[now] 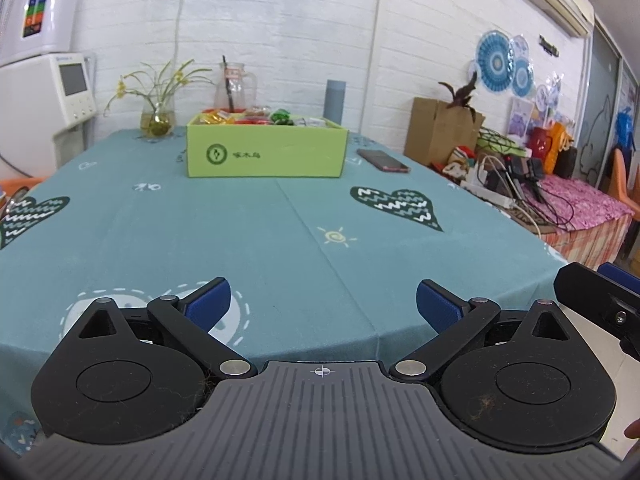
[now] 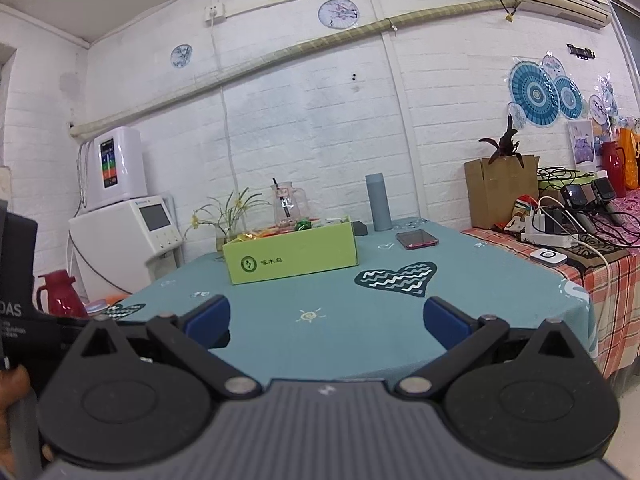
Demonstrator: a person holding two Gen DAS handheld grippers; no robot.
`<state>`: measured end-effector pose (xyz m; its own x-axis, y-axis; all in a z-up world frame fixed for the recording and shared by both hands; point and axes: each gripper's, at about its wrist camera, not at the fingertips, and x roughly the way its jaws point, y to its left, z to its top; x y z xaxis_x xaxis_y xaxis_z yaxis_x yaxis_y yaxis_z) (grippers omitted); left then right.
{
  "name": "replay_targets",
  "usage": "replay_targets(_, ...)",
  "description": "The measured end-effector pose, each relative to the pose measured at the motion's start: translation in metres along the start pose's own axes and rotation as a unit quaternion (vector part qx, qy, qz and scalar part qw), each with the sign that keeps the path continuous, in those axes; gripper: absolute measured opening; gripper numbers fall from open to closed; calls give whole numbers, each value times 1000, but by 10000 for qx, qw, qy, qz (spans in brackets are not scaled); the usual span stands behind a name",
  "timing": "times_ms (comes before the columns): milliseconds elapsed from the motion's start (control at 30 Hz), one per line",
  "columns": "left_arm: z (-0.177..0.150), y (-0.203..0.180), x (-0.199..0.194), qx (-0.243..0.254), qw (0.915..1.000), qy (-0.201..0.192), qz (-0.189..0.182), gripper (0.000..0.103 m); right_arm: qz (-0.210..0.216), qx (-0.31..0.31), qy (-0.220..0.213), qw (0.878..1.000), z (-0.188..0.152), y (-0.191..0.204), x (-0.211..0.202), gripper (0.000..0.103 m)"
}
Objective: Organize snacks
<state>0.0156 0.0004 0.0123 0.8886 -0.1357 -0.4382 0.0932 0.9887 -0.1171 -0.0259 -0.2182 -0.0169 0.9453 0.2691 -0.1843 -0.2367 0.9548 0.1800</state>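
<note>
Left wrist view: the left gripper (image 1: 323, 306) hangs released and empty over the desk (image 1: 280, 232), the green snack box (image 1: 266, 151) well ahead at 12 o'clock. The right gripper (image 2: 326, 320) is likewise spread, nothing held, with the box at 11 o'clock and a phone (image 2: 417, 239) at 1 o'clock.

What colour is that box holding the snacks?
Lime green, with a dark green round logo on its front: the snack box shows best in the left wrist view.
</note>
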Motion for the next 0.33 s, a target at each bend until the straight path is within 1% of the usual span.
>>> replay_targets(133, 0, 0, -1, 5, 10000, -23, -8, 89, 2, 4, 5, 10000, 0, 0, 0, 103)
replay_targets(233, -1, 0, -1, 12, 10000, -48, 6, 86, -13, 14, 8, 10000, 0, 0, 0, 103)
replay_targets(333, -1, 1, -3, -21, 9999, -67, -77, 87, -33, 21, 27, 10000, 0, -2, 2, 103)
